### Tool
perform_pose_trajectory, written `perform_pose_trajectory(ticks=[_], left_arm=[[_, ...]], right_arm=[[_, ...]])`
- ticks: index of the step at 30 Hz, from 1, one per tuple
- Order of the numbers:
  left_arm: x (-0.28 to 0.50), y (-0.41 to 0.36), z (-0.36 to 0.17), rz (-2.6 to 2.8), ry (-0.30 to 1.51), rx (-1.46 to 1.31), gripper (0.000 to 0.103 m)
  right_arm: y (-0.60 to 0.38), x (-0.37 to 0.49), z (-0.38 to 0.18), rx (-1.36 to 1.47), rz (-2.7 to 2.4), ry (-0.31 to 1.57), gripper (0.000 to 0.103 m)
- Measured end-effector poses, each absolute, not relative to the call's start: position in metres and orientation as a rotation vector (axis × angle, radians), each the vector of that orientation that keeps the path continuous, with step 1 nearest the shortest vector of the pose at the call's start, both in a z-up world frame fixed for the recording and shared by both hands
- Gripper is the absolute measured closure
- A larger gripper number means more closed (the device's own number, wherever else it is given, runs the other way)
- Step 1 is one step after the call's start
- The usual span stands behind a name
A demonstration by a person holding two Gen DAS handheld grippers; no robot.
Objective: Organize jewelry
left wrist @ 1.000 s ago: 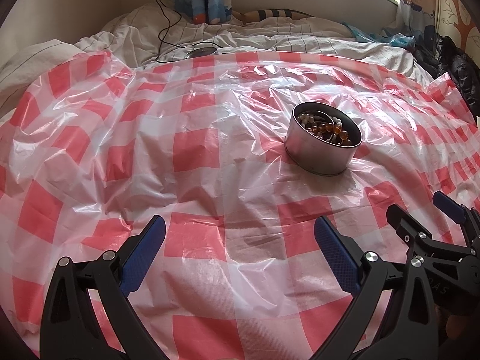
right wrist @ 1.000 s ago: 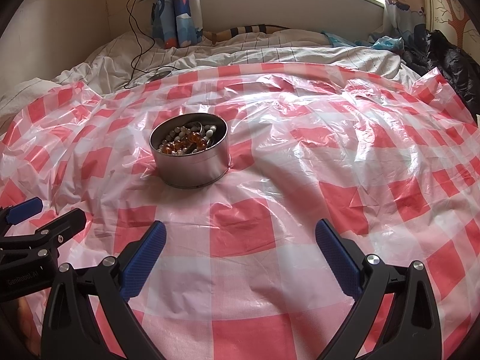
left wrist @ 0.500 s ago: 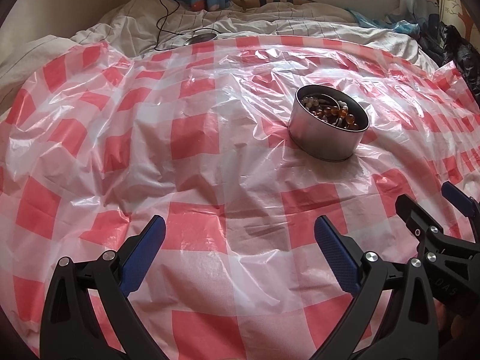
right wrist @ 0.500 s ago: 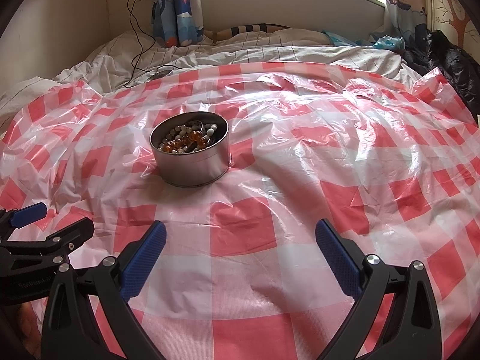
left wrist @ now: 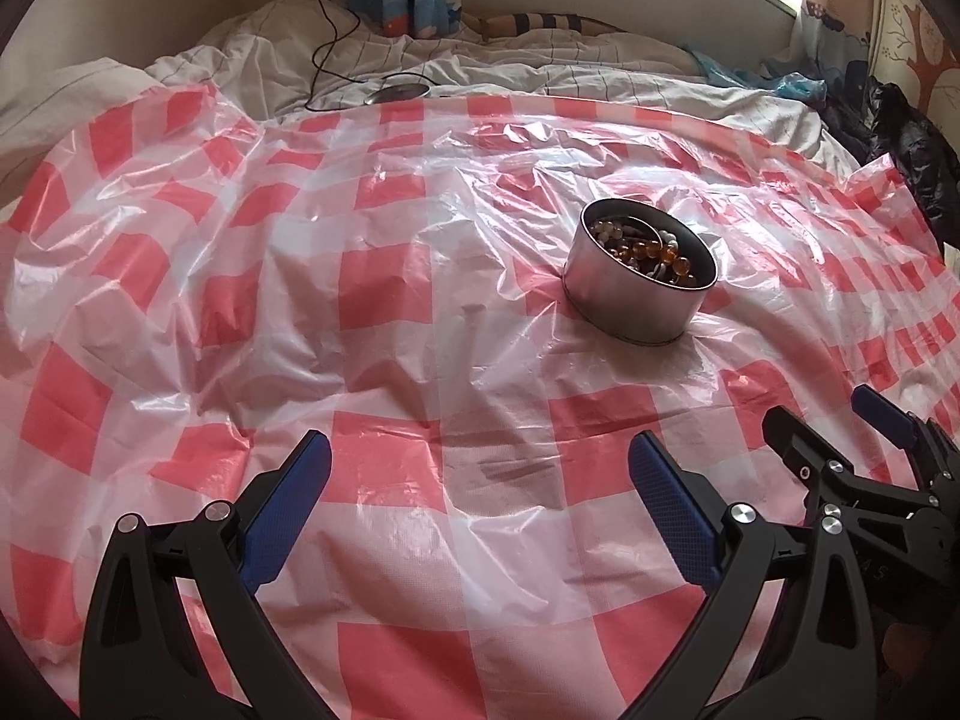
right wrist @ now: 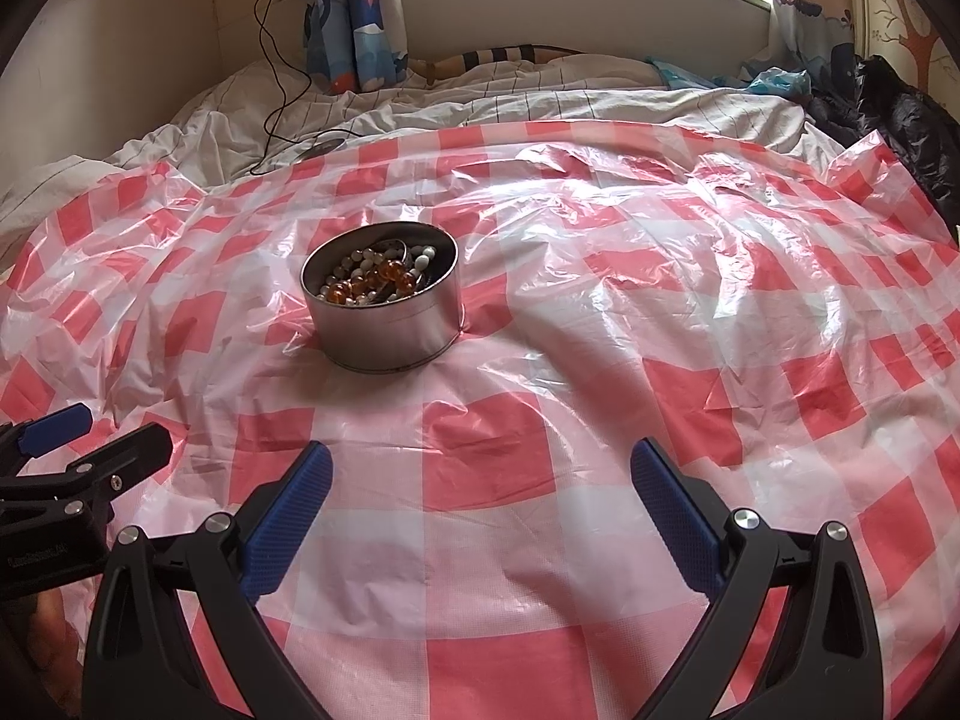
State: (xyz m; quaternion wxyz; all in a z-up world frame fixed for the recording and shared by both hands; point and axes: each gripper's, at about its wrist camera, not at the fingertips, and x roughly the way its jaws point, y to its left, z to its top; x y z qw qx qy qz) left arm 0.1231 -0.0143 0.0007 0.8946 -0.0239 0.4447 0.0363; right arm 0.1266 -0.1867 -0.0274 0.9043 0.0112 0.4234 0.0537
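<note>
1. Round metal tin (left wrist: pixel 637 306), one: upright and lidless on the checked sheet, ahead and to the right of the left hand-held gripper, ahead and to the left of the right one, well apart from both.
2. Beaded jewelry (right wrist: pixel 372 279), one tangled heap inside the tin: amber beads and pale white-grey beads mixed; number of separate strands not countable; nothing lying outside the tin.
3. Left hand-held gripper (left wrist: pixel 479 509), one: two blue-padded fingers spread wide, nothing between them, poised low over the sheet; also seen at the lower left edge of the right wrist view (right wrist: pixel 90 438).
4. Right hand-held gripper (right wrist: pixel 480 510), one: two blue-padded fingers spread wide, holding nothing, low over the sheet; also seen at the lower right of the left wrist view (left wrist: pixel 840 426).
5. Red-and-white checked plastic sheet (right wrist: pixel 630 312), one: crinkled and glossy, spread over the bed, carrying the tin.
6. Bed (right wrist: pixel 540 102), one: rumpled white striped bedding exposed beyond the far edge of the sheet.
7. Black cable (right wrist: pixel 279 90), one: running from a wall plug down onto the bedding to a small dark round object.
8. Patterned blue curtain (right wrist: pixel 354 12), one panel at the back wall left of the window.
9. Dark garment (right wrist: pixel 906 126), one heap at the far right of the bed.
</note>
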Motion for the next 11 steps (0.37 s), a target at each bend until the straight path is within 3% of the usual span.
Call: perform_pose_trajectory(ticks=[11], left_arm=[[0.130,0.001,-0.009,0.107,0.994,-0.070,0.008]], right_arm=[[-0.188,0.128,-0.025,0.024,0.112,0.874,0.008]])
